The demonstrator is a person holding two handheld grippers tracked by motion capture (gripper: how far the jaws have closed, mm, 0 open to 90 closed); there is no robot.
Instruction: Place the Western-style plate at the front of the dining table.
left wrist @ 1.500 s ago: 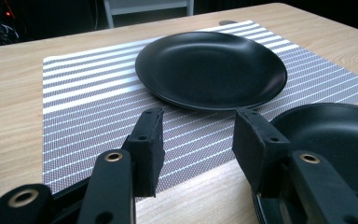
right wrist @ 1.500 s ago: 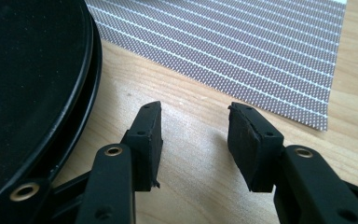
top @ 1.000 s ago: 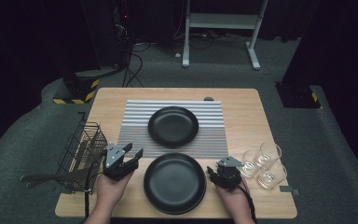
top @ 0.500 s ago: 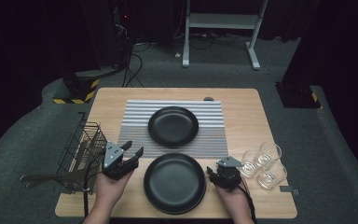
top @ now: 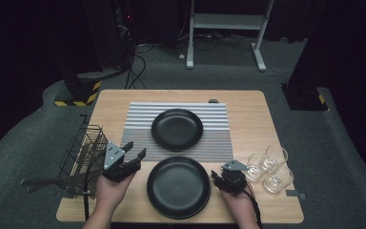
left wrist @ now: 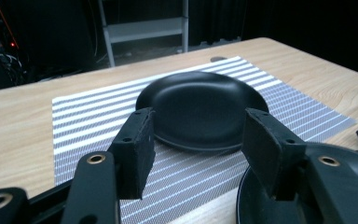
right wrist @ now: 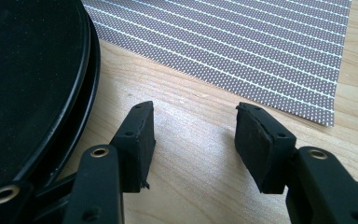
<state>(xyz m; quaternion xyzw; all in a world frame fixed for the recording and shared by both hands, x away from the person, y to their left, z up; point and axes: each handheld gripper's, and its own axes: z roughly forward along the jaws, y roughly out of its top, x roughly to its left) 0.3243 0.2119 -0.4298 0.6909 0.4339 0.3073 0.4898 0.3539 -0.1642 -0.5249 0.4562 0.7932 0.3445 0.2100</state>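
Two black plates are on the wooden table: a near plate (top: 178, 186) on bare wood and a far plate (top: 177, 129) on a striped mat (top: 219, 138). My left gripper (top: 133, 151) hovers left of the near plate, open and holding nothing; its jaws have just been opening. In the left gripper view its jaws (left wrist: 198, 135) frame the far plate (left wrist: 200, 109), and the near plate's rim (left wrist: 354, 163) is at lower right. My right gripper (top: 216, 176) sits low at the near plate's right edge. It is open over bare wood (right wrist: 193, 135), beside the plate (right wrist: 28, 70).
A black wire basket (top: 83, 152) with utensils hangs at the table's left edge, and long handles (top: 43, 181) stick out to the left. Three clear glasses (top: 269, 167) stand just right of my right gripper. The mat's corner (right wrist: 326, 116) lies ahead of the right jaws.
The left gripper's jaws stand a little wider than before, and the hand has barely shifted. The right gripper and both plates have stayed where they were.
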